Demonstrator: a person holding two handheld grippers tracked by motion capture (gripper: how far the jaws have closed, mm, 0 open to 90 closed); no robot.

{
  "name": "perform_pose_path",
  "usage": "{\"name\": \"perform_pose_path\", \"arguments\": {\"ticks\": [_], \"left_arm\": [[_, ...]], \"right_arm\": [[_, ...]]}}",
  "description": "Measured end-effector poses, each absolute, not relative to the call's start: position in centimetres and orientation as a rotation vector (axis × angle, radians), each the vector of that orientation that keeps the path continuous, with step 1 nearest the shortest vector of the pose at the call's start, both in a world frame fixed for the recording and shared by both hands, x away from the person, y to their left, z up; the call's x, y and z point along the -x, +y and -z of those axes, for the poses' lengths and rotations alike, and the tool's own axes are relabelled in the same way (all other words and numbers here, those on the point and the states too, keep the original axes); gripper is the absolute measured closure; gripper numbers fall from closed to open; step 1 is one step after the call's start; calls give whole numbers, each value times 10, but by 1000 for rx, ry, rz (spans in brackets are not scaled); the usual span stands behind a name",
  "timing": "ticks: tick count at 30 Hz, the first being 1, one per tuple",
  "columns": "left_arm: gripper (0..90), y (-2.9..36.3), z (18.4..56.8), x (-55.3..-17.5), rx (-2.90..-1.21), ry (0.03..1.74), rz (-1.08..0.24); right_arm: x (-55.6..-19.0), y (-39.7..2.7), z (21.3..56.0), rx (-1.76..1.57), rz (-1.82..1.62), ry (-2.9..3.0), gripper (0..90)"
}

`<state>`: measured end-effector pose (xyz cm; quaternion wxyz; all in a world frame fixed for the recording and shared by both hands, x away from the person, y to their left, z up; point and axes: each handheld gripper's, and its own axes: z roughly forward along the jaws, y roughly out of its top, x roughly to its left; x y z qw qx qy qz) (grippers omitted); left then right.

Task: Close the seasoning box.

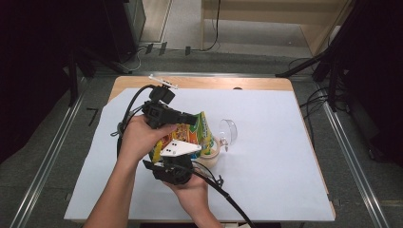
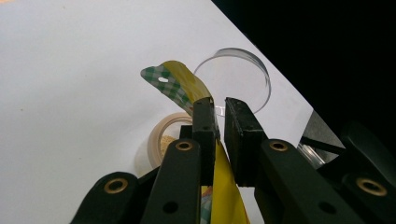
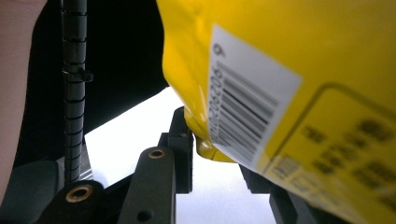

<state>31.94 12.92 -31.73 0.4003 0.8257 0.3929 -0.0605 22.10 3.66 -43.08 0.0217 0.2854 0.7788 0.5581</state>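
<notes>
Above the table's middle, high view: both hands hold a yellow snack bag (image 1: 192, 134) tilted over a small tub (image 1: 212, 156); clear lid (image 1: 229, 131) stands just right of it on the white sheet (image 1: 285, 142). Left gripper (image 1: 183, 117) grips the bag's far end, right gripper (image 1: 164, 164) its near end.

Left gripper view: jaws nearly closed, pinching the bag's top edge (image 2: 180, 81); tub (image 2: 163, 142) below holds some crumbs.

Right gripper view: jaws narrow, clamped on the bag's bottom corner (image 3: 215, 151), barcode side facing the camera.

Step looks like pouring into the tub. Next: raise the bottom end, keep the mouth over the tub.
</notes>
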Motion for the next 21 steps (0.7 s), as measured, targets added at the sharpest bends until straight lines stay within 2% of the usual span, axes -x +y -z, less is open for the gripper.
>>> {"name": "perform_pose_path", "arguments": {"ticks": [21], "left_arm": [[830, 126, 315, -317, -2086, 975, 126]], "right_arm": [[-221, 34, 430, -877, -1727, 2394, 717]]}}
